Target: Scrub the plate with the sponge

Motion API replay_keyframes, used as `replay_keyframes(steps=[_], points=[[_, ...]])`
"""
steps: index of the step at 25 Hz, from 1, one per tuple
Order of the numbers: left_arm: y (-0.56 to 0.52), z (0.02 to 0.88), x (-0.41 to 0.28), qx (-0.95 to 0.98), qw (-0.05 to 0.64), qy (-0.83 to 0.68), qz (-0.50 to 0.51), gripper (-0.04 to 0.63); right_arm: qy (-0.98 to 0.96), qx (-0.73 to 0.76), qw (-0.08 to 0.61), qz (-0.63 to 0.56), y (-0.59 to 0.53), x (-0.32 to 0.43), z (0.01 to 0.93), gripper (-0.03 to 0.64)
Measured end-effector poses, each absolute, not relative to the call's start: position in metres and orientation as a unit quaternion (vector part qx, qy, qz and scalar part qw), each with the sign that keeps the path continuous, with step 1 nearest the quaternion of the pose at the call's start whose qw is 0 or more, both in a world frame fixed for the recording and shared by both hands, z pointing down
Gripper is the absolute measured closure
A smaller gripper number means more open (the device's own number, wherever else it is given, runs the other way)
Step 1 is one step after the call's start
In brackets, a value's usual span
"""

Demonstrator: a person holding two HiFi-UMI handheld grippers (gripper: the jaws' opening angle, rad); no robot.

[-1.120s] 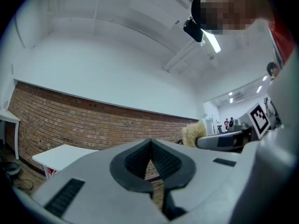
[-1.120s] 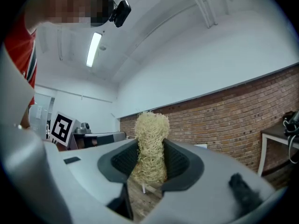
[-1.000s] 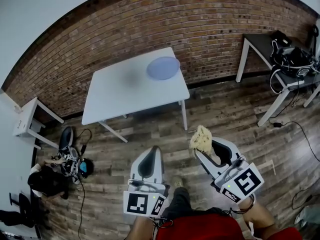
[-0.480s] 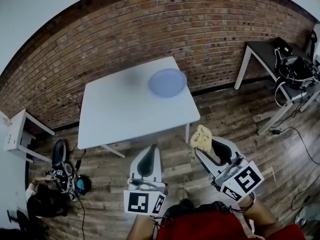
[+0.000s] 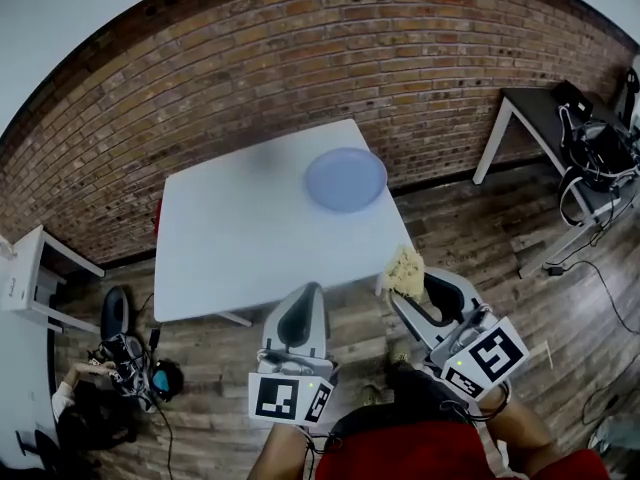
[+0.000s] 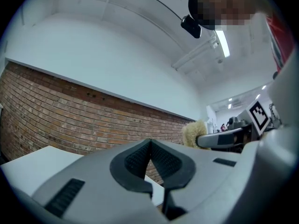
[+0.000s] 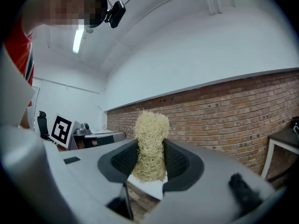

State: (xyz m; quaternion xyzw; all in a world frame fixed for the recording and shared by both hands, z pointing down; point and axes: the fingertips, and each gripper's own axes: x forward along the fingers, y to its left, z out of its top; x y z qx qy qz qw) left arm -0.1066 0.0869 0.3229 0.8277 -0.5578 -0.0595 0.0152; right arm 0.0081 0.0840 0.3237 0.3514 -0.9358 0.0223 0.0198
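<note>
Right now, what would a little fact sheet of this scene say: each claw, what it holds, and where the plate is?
Left claw: shut, holding nothing
Right claw: shut on the sponge
Sponge: straw-coloured, fibrous, sticking up out of the claw
Plate: pale blue, round, lying flat
Plate location: far right part of the white table, on the side towards the brick wall
Sponge and plate: apart, no contact
Claw positions: both near the table's front edge, short of the plate
Scrubbing: not begun

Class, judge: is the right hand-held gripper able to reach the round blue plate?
Probably, with a forward reach: the right hand-held gripper, shut on the yellow fibrous sponge, is short of the round blue plate, with only bare white table between.
</note>
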Motion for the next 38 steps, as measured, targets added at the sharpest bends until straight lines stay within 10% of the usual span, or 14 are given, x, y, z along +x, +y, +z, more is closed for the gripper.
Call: replay_keyframes(steps=[38], points=[[-0.261, 0.392, -0.140, 0.801, 0.031, -0.598, 0.004, 0.583, -0.937, 0.318, 0.085, 0.115, -0.281, -0.052, 0.399, 0.456]])
